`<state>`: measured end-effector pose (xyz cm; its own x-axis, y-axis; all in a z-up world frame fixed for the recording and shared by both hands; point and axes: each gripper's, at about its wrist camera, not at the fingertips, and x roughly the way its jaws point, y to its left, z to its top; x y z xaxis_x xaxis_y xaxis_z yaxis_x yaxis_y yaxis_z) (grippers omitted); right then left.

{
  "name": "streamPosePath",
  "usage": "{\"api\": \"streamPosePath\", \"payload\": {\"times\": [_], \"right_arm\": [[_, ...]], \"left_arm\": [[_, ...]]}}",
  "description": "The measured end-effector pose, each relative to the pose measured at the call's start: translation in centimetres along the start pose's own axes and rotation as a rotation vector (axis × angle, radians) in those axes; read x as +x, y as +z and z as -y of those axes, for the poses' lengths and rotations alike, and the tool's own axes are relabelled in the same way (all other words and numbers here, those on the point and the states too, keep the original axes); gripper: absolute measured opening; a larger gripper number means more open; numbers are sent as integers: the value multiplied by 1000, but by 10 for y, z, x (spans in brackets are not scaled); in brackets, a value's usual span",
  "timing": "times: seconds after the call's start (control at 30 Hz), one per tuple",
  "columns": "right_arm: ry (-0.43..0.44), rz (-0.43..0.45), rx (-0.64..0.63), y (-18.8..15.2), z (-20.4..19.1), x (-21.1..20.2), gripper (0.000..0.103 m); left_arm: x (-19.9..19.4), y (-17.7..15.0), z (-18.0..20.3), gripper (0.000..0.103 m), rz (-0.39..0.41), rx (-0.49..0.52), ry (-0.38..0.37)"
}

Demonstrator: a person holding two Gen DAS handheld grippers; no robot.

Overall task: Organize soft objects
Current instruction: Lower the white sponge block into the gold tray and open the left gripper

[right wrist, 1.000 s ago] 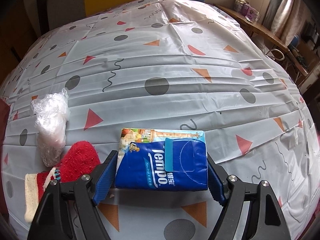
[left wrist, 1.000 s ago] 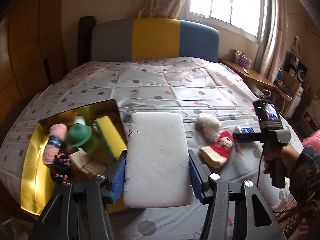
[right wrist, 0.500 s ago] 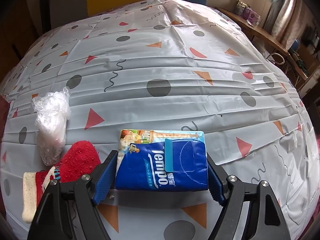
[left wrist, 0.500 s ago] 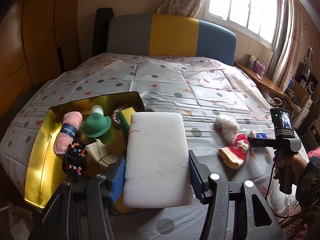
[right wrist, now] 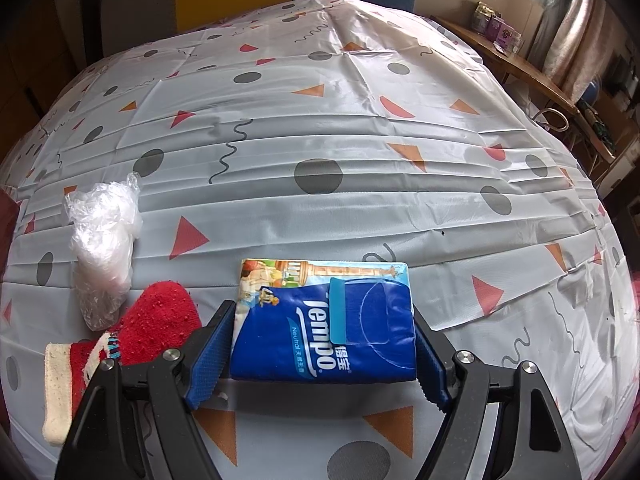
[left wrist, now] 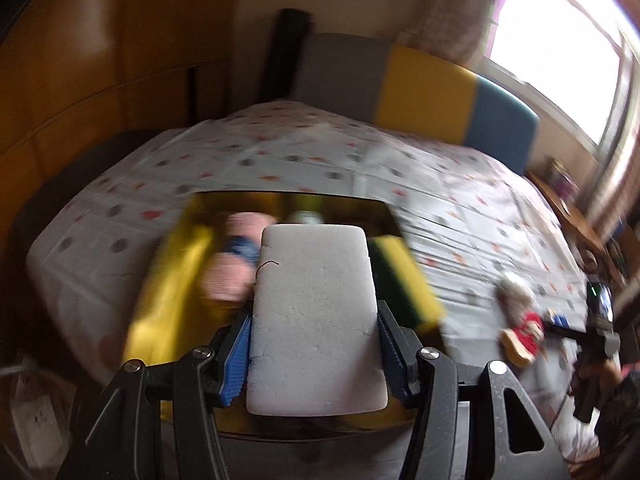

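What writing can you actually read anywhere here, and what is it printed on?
"Tempo": large white brand name on the blue tissue pack between the right gripper's pads.
"Neutral": small white word under the brand name on the same pack.
Chinese characters beside the brand name and after "Neutral": too small to read surely.
Blue band on the pink yarn in the gold tray: blurred, unreadable.
White foam block in the left gripper: no writing.

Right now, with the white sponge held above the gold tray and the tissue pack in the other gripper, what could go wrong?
1. The gold tray already looks crowded with a pink roll and a yellow sponge, so the white sponge held by the left gripper may land on top and slide out.
2. The right gripper pinches the tissue pack only at its near end; it could tip or slip.
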<state>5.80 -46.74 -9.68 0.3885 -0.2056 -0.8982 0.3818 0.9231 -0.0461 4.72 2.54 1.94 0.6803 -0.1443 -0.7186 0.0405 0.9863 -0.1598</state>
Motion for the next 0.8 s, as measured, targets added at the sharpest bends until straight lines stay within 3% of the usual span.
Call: {"api": "streamPosePath", "payload": {"times": [0.2,0.3,0.67,0.8], "right_arm": [[-1,-1,-4,1,0,0,80],[-1,-2,-5,2,0,0,80],[-1,-2,-6,2,0,0,80],[-1,-2,-5,2,0,1,80]], "left_arm": [[8,-3,-72,56,-67,-184,48],[16,-7,-85,56,-91,-215,51],[68,-12,-71,60,-208,-152,104],[70,-16,-66,72,-205,-124,115]]}}
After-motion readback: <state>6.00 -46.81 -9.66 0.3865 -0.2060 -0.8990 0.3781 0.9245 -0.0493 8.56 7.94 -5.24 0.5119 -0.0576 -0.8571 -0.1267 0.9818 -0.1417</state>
